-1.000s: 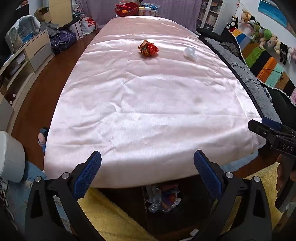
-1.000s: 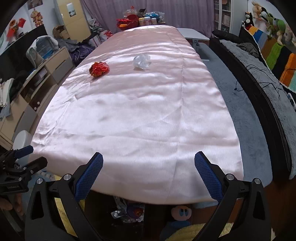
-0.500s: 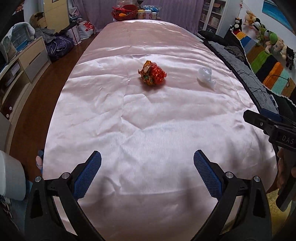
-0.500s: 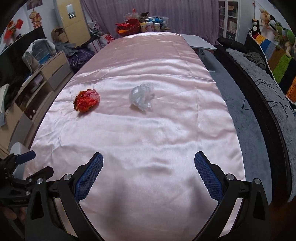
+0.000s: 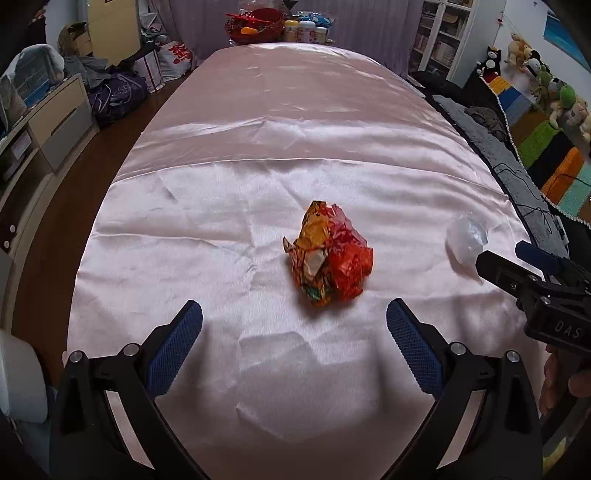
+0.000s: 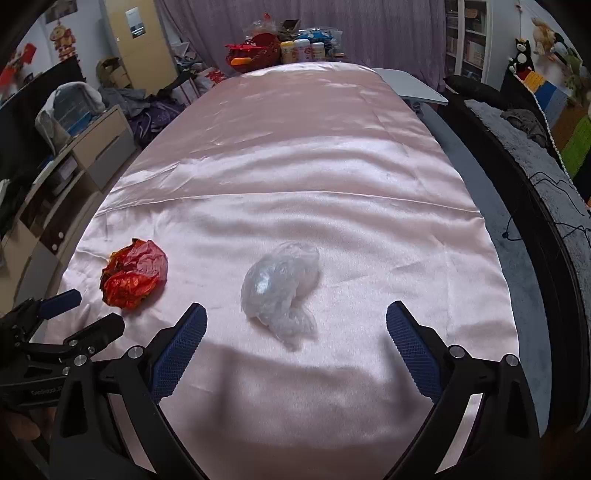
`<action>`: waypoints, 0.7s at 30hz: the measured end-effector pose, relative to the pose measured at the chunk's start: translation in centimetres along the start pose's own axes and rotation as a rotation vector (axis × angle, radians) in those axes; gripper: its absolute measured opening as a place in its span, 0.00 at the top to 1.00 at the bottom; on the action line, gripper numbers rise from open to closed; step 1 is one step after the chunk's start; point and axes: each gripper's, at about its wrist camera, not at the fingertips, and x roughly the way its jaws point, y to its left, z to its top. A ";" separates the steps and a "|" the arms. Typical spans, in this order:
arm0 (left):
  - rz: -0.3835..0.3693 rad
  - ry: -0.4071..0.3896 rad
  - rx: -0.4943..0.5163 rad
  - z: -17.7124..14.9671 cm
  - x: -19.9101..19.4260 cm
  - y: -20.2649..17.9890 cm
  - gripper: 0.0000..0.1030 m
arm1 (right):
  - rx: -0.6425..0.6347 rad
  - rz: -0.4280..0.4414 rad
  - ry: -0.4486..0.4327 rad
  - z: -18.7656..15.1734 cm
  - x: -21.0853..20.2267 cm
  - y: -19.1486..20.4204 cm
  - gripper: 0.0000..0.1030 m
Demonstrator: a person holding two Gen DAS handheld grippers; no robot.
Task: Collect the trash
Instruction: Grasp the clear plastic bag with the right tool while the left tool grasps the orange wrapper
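A crumpled red and orange wrapper (image 5: 328,256) lies on the pink satin tablecloth (image 5: 258,155), just ahead of my open, empty left gripper (image 5: 294,319). It also shows in the right wrist view (image 6: 135,273). A crumpled clear plastic bag (image 6: 282,291) lies just ahead of my open, empty right gripper (image 6: 295,321) and slightly left of its centre; it also shows in the left wrist view (image 5: 466,243). The right gripper (image 5: 517,269) appears at the right edge of the left wrist view. The left gripper (image 6: 79,314) appears at the lower left of the right wrist view.
A red basket (image 5: 255,26) and several bottles (image 5: 306,31) stand at the table's far end. Drawers (image 5: 59,125) and bags (image 5: 118,92) line the left side. A dark couch (image 6: 535,166) with a colourful blanket runs along the right.
Both grippers have moved forward over the table from its near edge. The wrapper and the plastic bag are now close in front of them. Both grippers stay open.
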 end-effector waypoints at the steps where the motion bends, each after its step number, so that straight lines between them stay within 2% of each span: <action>1: 0.001 0.002 0.001 0.4 0.4 0.0 0.08 | -0.002 0.000 0.003 0.3 0.4 0.1 0.11; 5: 0.005 -0.009 0.016 1.7 1.5 -0.5 0.08 | -0.009 -0.003 0.017 1.0 2.0 0.1 0.23; 7: 0.008 -0.016 0.026 2.3 2.0 -0.7 0.08 | -0.015 -0.001 0.026 1.1 2.7 0.2 0.38; 8: 0.007 -0.022 0.032 2.5 2.2 -0.9 0.09 | -0.021 0.000 0.031 1.2 3.1 0.2 0.41; 9: 0.006 -0.029 0.038 2.7 2.3 -1.1 0.14 | -0.036 -0.012 0.020 1.2 3.1 0.4 0.47; 10: 0.003 -0.031 0.046 2.8 2.4 -1.3 0.23 | -0.053 -0.019 0.016 1.1 3.1 0.6 0.58; 11: -0.004 -0.027 0.052 3.0 2.5 -1.4 0.29 | -0.066 -0.030 0.010 1.0 3.0 0.7 0.63; 12: -0.015 -0.017 0.056 3.0 2.6 -1.5 0.43 | -0.071 -0.031 0.010 0.9 2.9 0.7 0.69; 13: -0.024 -0.003 0.060 2.9 2.8 -1.7 0.54 | -0.072 -0.025 0.010 0.9 2.9 0.6 0.71; 15: -0.016 -0.002 0.075 2.6 2.8 -1.9 0.60 | -0.074 -0.019 0.017 0.6 2.6 0.6 0.73; 21: -0.023 0.012 0.091 0.3 0.5 -2.3 0.62 | -0.074 0.004 0.039 -1.1 0.2 0.9 0.76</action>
